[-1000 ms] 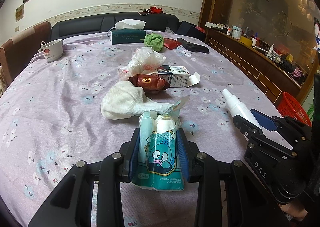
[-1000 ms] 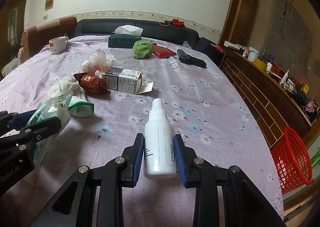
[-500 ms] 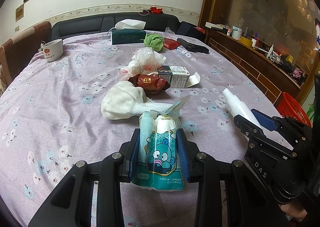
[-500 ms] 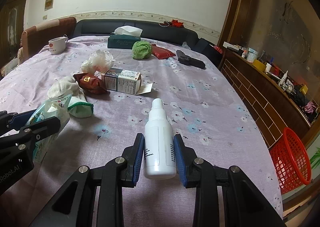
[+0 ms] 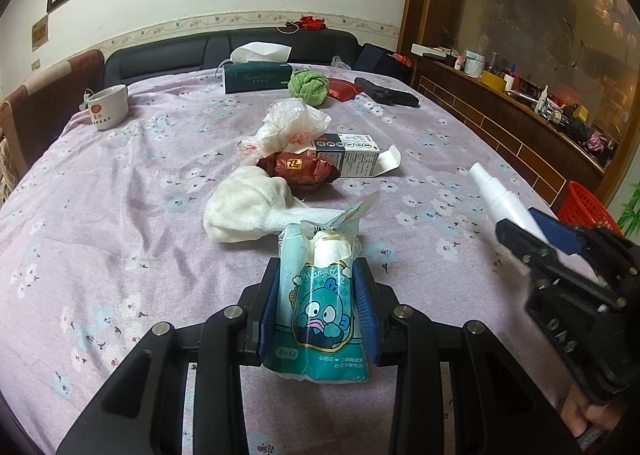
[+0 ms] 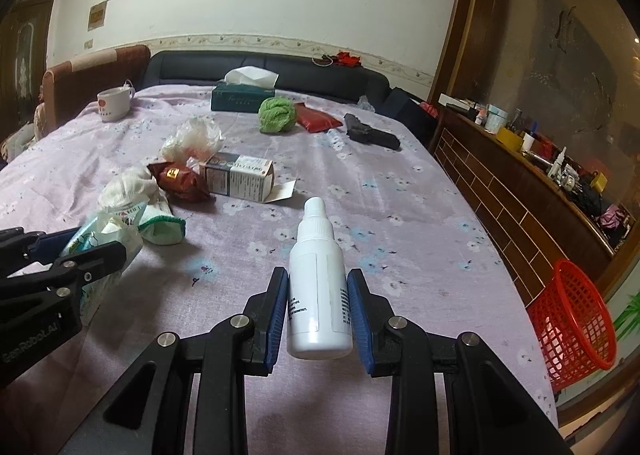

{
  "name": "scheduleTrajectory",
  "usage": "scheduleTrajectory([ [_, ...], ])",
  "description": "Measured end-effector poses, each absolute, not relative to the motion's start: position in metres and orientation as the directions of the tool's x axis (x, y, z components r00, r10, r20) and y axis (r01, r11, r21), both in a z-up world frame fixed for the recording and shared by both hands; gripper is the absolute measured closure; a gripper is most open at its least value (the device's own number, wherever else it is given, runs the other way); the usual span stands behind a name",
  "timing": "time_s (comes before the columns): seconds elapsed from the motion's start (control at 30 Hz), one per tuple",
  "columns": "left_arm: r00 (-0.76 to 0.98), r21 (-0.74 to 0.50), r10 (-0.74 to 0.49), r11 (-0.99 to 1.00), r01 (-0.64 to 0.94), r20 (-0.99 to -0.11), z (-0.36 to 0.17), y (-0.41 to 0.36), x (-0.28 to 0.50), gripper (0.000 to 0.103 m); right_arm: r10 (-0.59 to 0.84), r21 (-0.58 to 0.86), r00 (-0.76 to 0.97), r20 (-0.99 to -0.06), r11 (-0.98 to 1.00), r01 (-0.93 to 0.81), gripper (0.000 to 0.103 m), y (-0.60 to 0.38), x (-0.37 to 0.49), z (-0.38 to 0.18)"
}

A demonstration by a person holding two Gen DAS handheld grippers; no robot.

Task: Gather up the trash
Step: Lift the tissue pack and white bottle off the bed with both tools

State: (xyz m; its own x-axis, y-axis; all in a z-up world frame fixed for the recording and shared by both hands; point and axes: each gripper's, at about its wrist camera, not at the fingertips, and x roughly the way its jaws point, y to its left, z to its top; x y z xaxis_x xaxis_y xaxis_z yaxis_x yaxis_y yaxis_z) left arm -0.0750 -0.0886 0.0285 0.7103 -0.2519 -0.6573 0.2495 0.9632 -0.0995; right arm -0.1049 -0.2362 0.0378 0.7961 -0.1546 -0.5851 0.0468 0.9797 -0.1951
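While my left gripper point(image 5: 318, 311) pinches the soft, crushable tissue pack point(image 5: 322, 319) mid-body, my right gripper point(image 6: 319, 313) clamps the light, slick white bottle point(image 6: 318, 287), red basket point(image 6: 572, 319) at three o'clock.

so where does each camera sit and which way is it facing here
Left wrist: sits on the left gripper, looking along its jaws, shut on a teal cartoon tissue pack, across the lilac floral tablecloth; the right gripper and a fingertip show at right.
Right wrist: sits on the right gripper, jaws shut on a white plastic spray bottle, facing the same way; left gripper at left.
Shared: green tissue box, red mesh basket.
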Motion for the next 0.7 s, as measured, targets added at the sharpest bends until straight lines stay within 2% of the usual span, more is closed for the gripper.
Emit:
scheduleTrajectory([
  [0.3,0.704,-0.133,-0.295,0.952,0.276,-0.646,0.045,-0.096,-0.084,0.07,-0.022,-0.015,0.793,-0.609,1.0,0.016,0.07,-0.266,-0.118,0.057],
  [0.7,0.681,-0.132,-0.335,0.933,0.334,-0.651,0.056,-0.129,-0.093,0.07,0.061,0.116,0.77,-0.635,0.993,0.018,0.07,-0.294,-0.13,0.054],
])
